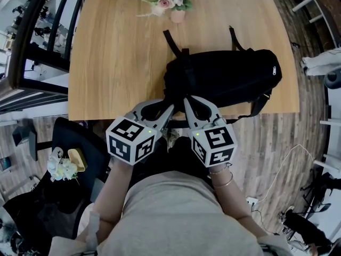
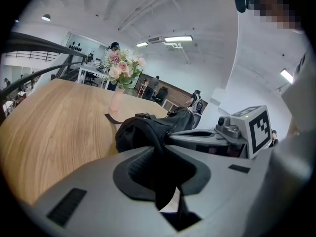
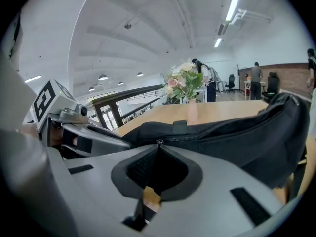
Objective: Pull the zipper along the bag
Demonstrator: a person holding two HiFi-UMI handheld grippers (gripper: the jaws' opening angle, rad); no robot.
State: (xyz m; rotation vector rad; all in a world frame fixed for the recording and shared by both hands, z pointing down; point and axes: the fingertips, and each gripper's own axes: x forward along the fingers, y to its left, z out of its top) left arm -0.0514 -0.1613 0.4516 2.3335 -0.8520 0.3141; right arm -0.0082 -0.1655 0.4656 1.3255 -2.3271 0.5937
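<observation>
Bag (image 1: 224,76) is lying black and slouchy at the near edge of the wooden table (image 1: 117,52), right in front of the person. Left gripper (image 2: 159,149) is clamped on a fold of fabric at the bag's near left end, jaws only a bit apart. Right gripper (image 3: 158,146) is closed almost fully, tips pinching the little zipper pull (image 3: 157,142). My worry: that tab is tiny, so it could pop out once tugged. Or the left hold slips, the bag drags right, and the soft fabric bunches and jams the slider.
</observation>
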